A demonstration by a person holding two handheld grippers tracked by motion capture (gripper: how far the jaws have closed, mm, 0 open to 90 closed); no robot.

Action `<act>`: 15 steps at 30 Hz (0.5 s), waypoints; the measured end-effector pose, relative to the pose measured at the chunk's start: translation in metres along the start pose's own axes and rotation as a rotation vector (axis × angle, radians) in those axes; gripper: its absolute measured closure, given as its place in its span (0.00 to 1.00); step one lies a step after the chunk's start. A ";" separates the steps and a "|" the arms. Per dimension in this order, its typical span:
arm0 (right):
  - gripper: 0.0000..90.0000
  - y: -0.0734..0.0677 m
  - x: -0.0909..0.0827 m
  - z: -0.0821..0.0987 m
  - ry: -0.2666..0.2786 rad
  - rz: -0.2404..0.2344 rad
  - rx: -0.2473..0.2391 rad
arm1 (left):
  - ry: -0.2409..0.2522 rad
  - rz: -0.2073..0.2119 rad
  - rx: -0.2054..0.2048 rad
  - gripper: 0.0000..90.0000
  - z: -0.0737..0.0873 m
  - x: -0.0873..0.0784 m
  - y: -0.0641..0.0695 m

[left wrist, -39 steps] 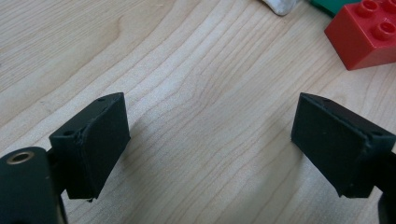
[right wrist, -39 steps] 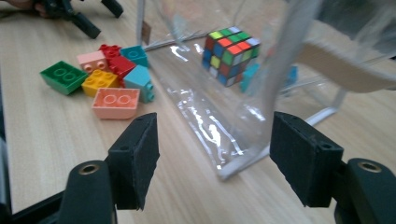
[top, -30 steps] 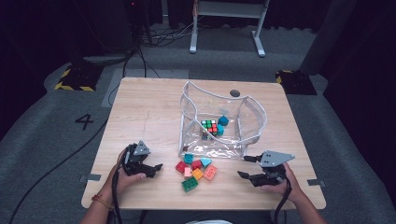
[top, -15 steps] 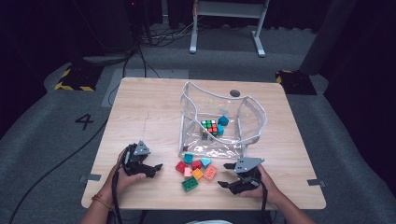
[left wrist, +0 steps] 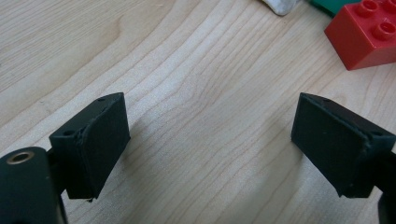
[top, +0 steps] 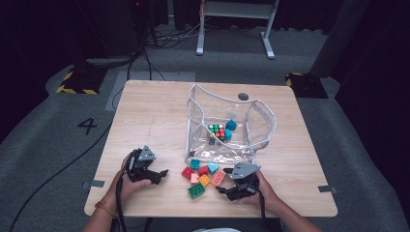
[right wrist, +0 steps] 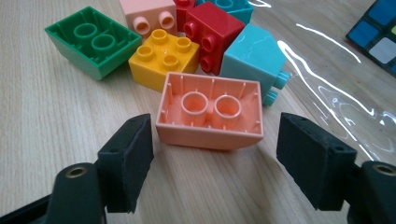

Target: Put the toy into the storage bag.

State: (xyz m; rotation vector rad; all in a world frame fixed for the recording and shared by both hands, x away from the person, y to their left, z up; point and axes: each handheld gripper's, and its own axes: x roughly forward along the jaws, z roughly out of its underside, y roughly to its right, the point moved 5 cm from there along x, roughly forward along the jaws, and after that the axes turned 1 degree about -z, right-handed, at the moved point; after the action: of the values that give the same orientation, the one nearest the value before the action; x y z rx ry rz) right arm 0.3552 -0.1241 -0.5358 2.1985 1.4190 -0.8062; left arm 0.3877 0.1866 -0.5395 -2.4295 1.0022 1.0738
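A pile of toy bricks (top: 200, 176) lies at the table's front, before a clear plastic bag (top: 261, 121). My right gripper (top: 224, 186) sits at the pile's right edge. Its jaws have just been opening and stand wide, open (right wrist: 210, 161). An upturned orange brick (right wrist: 210, 112) lies just ahead of the gap, and neither pad touches it. Behind it are a yellow brick (right wrist: 161, 58), a green brick (right wrist: 93, 39), a red brick (right wrist: 212, 28) and a teal brick (right wrist: 254, 58). My left gripper (top: 162, 176) rests left of the pile, open over bare wood (left wrist: 210, 144).
The bag holds a Rubik's cube (top: 216, 131) and a teal block (top: 231, 124); its glossy plastic (right wrist: 327, 70) lies right of the orange brick. A red brick (left wrist: 364, 37) sits ahead and to the right of my left jaws. The table's front edge (top: 208, 212) is close behind both hands.
My right gripper has come in from the table's front right to the right edge of the brick pile, lower than before. The left gripper has stayed put.
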 end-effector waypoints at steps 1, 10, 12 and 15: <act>0.31 0.001 0.002 -0.002 0.018 -0.008 -0.027 | 0.000 0.000 0.000 0.13 0.000 0.000 0.000; 0.40 -0.001 0.007 -0.007 0.027 0.007 -0.026 | -0.001 0.000 0.000 0.13 0.000 0.000 0.000; 0.46 0.000 0.006 -0.006 0.027 0.003 -0.025 | 0.000 -0.001 0.001 0.13 0.000 0.000 0.000; 0.46 0.000 0.005 -0.005 0.026 0.009 -0.030 | 0.001 -0.002 0.001 0.13 0.000 0.000 0.000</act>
State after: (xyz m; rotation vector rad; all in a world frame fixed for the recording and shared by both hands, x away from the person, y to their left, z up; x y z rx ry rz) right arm 0.3584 -0.1179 -0.5351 2.1993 1.4233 -0.7510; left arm 0.3876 0.1865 -0.5394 -2.4298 1.0008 1.0714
